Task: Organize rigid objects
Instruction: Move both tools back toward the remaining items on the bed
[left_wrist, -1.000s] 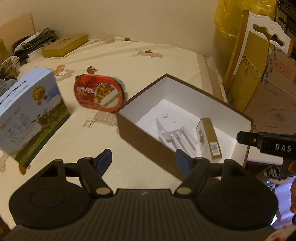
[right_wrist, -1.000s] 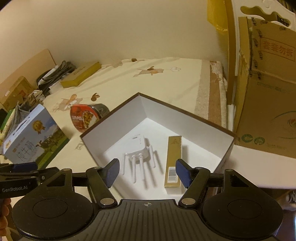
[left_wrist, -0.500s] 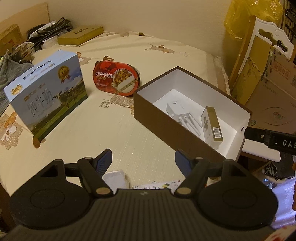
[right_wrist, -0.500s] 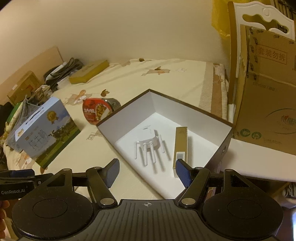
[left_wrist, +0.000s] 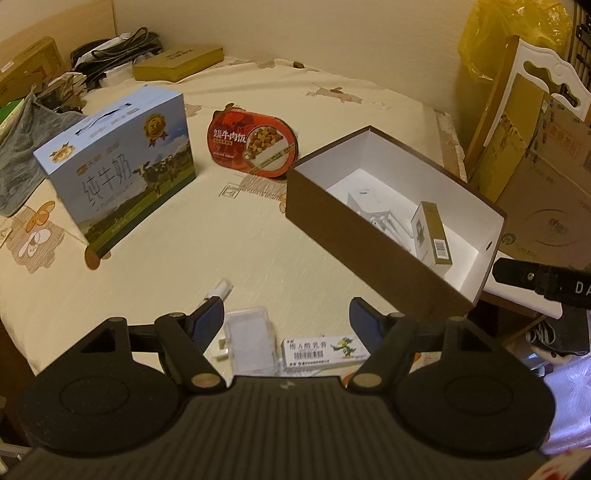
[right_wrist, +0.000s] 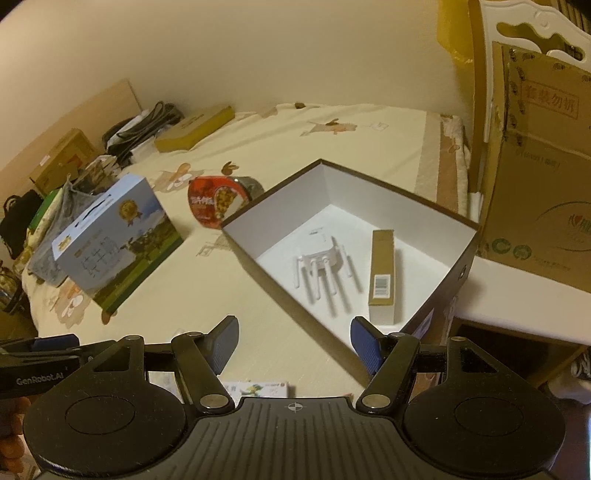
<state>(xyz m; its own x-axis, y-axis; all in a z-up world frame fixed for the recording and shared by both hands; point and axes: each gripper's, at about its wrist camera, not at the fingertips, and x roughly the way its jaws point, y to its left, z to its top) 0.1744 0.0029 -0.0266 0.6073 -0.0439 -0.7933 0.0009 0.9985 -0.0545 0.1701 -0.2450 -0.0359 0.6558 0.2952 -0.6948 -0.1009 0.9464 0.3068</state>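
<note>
A brown open box (left_wrist: 354, 236) (right_wrist: 458, 273) with a white inside holds a white router (left_wrist: 369, 206) (right_wrist: 325, 258) and a slim gold carton (left_wrist: 432, 232) (right_wrist: 382, 273). A blue milk carton (left_wrist: 118, 170) (right_wrist: 110, 236) and a red rice bowl (left_wrist: 251, 144) (right_wrist: 214, 199) stand on the bed to its left. My left gripper (left_wrist: 286, 319) is open and empty above a clear plastic case (left_wrist: 251, 343) and a small white medicine box (left_wrist: 321, 349) (right_wrist: 258, 389). My right gripper (right_wrist: 295, 343) is open and empty before the box's near corner.
A small white stick (left_wrist: 221, 288) lies near the left fingertip. A flat gold box (left_wrist: 177, 66) and cables (left_wrist: 122, 40) lie at the far edge. Cardboard boxes (right_wrist: 543, 177) and a white chair (left_wrist: 543, 74) stand to the right. Grey cloth (left_wrist: 18, 155) lies at the left.
Both grippers have pulled back and up from the brown box. The plastic case, medicine box and white stick have come into the left wrist view. Both stay open.
</note>
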